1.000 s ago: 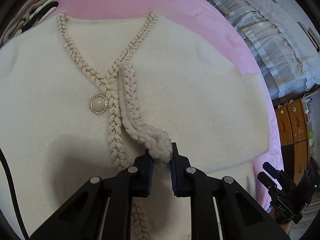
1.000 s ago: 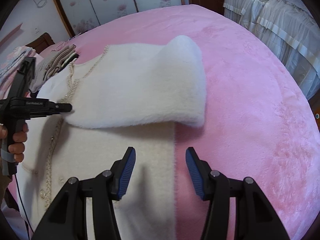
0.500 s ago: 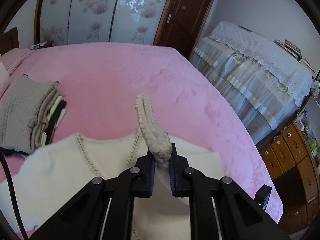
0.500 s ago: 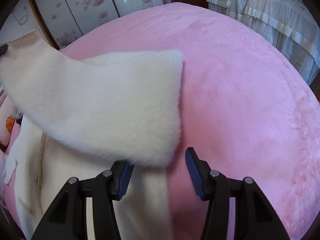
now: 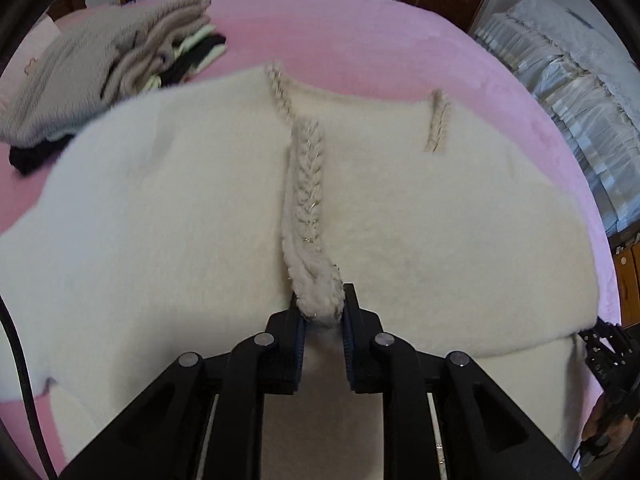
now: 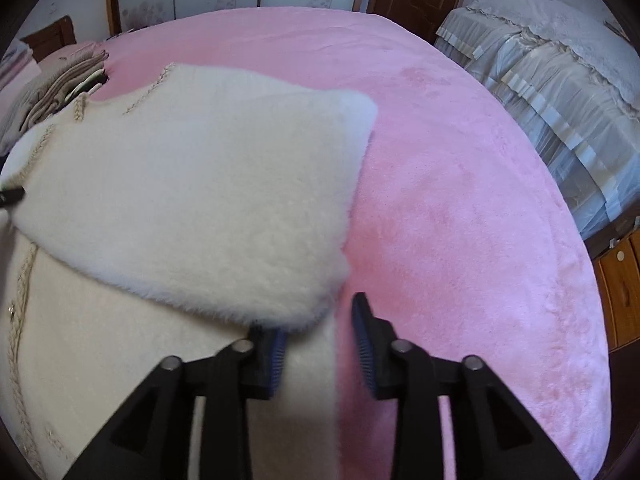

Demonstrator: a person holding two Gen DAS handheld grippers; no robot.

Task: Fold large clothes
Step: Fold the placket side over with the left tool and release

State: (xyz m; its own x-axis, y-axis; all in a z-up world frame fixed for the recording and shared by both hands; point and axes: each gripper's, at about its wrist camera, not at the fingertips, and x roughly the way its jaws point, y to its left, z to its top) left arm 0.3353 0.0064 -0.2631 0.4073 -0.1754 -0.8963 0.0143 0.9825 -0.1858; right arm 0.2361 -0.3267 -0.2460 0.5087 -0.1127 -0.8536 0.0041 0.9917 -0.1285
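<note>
Cardigan (image 5: 200,220) sleeve newly across its front

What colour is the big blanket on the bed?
Pink; the blanket shows best in the right wrist view.

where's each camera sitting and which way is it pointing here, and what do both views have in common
Left wrist: rides the left gripper, angled down over the cream cardigan; its jaws, opening, still pinch the braided trim; the right gripper shows at the right edge.
Right wrist: rides the right gripper, angled down at the cardigan's folded-over flap; jaws closing, empty.
Shared: cardigan, pink bedspread, stack of folded clothes.
</note>
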